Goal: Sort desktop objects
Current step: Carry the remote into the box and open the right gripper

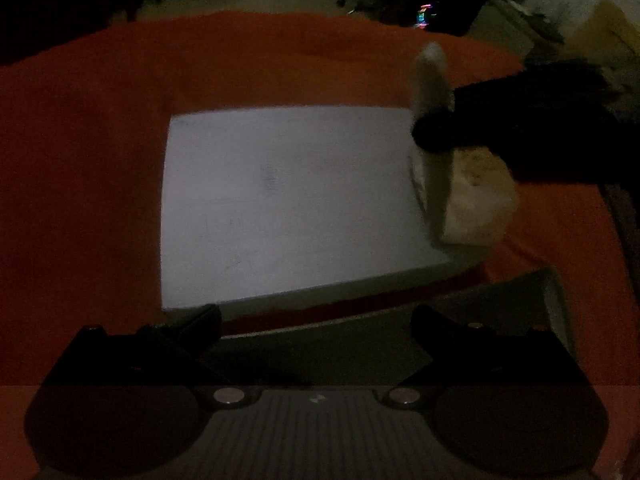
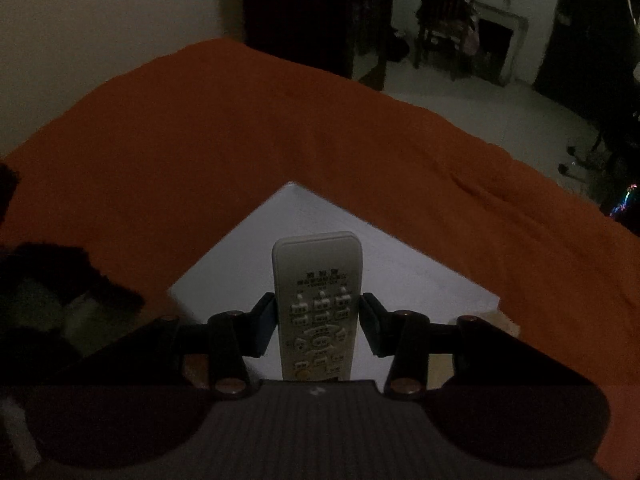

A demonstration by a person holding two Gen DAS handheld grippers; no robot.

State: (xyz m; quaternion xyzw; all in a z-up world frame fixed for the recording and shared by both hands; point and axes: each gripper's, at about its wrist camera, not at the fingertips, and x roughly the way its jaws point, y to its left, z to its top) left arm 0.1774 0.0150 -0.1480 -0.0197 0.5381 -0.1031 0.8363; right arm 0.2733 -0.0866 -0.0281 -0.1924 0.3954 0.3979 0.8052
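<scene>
The room is dim. A white remote control [image 2: 318,304] with several buttons sits between the fingers of my right gripper [image 2: 318,320], which is shut on it above a white board [image 2: 400,280]. In the left wrist view the same remote [image 1: 430,92] stands tilted at the board's [image 1: 280,200] right edge, held by the dark right gripper [image 1: 460,128]. My left gripper [image 1: 316,324] is open and empty at the board's near edge, fingers wide apart.
An orange cloth [image 1: 100,140] covers the table. A pale tan object [image 1: 476,200] lies beside the board's right edge. A dark furry thing [image 2: 60,280] lies at the left. A chair [image 2: 444,12] stands beyond the table.
</scene>
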